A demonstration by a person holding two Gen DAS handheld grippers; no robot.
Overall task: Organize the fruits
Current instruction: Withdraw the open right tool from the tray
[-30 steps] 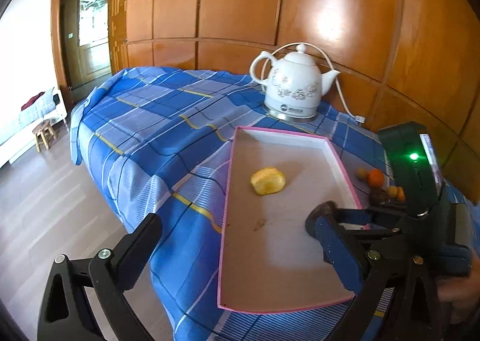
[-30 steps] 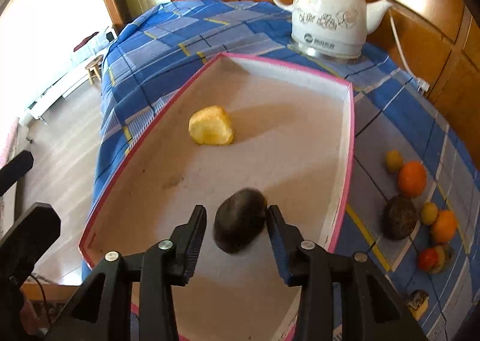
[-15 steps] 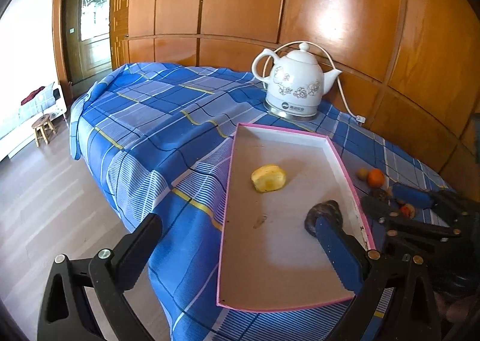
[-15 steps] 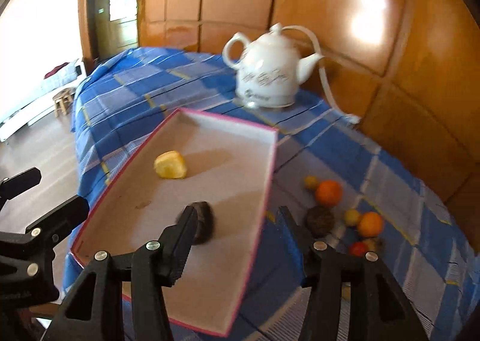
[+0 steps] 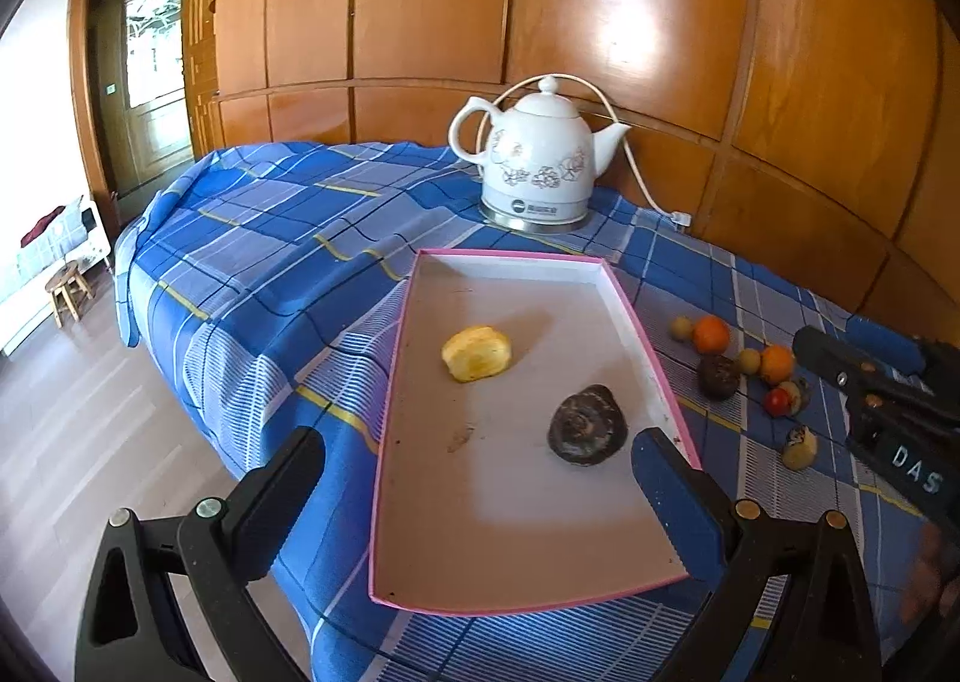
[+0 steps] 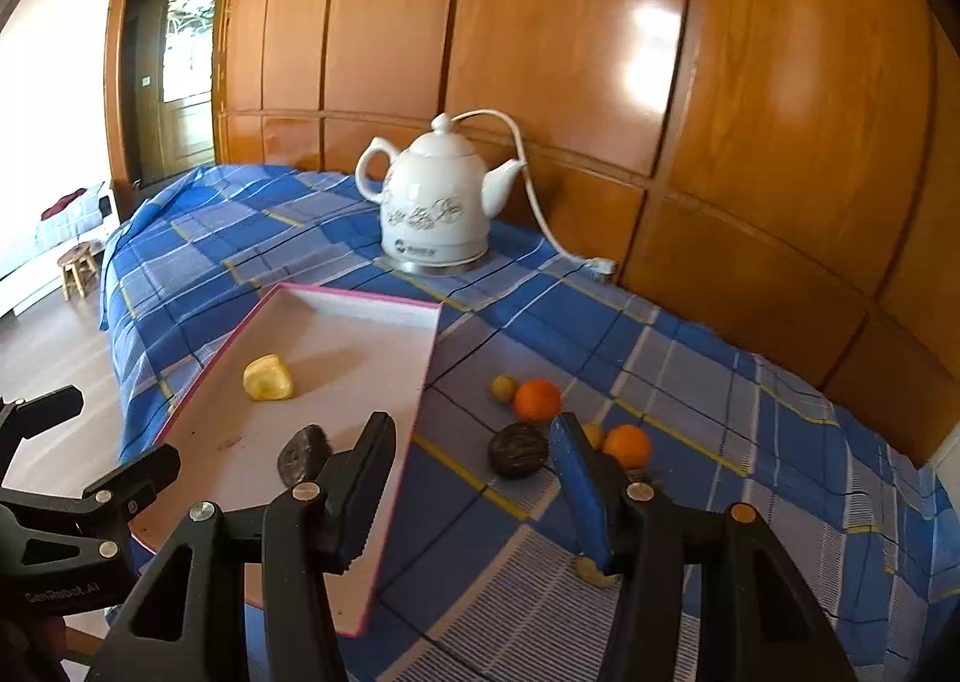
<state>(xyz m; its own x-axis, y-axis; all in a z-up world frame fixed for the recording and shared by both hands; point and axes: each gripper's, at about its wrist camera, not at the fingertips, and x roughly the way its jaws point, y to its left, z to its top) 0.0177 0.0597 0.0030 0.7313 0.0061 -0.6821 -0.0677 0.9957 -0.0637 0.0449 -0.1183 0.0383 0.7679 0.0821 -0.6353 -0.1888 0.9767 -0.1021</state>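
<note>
A pink-rimmed tray (image 5: 651, 358) lies on a table covered with a blue plaid cloth (image 5: 270, 262), and two fruits rest inside it: a yellow peeled fruit (image 5: 477, 353) toward the middle and a dark, wrinkled fruit (image 5: 587, 425) nearer the tray's right wall, apart from each other. The left gripper (image 5: 480, 493) hangs over the near end of the tray with its jaws spread wide and nothing between them; its right finger stands just beside the dark fruit in the left wrist view without pressing on it. The right gripper (image 6: 474, 478) sits above the cloth just past the tray's right edge, pointing toward the loose fruits; its jaws have just been opening, they stand partly apart and hold nothing. On the cloth to the right of the tray lies a small cluster: an orange (image 6: 537, 400) with a small yellowish fruit (image 6: 504, 387) touching it, a second dark round fruit (image 6: 518, 449) in front of them, and another orange (image 6: 627, 445) partly hidden behind the right gripper's blue-padded finger. In the left wrist view a small red fruit (image 5: 779, 401) and a pale speckled one (image 5: 800, 447) also lie near that cluster. A white ceramic electric kettle (image 5: 537, 166) stands on its base beyond the far end of the tray, its white cord (image 6: 540, 202) trailing along the wooden panelled wall (image 5: 660, 22)
</note>
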